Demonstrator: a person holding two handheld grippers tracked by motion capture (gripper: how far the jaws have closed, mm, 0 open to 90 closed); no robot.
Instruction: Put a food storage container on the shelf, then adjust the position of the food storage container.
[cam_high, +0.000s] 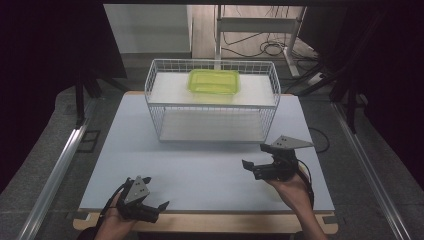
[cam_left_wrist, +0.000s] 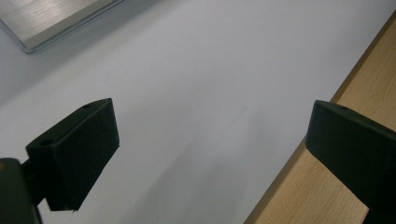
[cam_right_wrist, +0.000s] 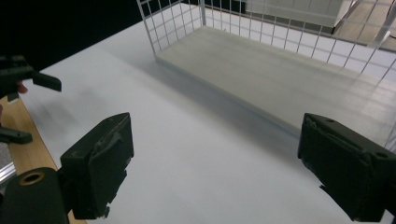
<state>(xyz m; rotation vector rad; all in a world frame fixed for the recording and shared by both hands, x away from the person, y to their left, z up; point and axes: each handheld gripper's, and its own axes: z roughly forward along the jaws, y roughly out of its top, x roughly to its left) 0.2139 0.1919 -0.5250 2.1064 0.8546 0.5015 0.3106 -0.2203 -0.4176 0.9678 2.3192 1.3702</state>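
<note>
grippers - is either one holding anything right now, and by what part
Nothing is held: the left gripper and right gripper both stand open over the bare table.

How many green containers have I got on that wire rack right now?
1. The green container sits on the top shelf of the wire rack, toward the back. The lower shelf looks bare, with nothing apparently hidden.
</note>
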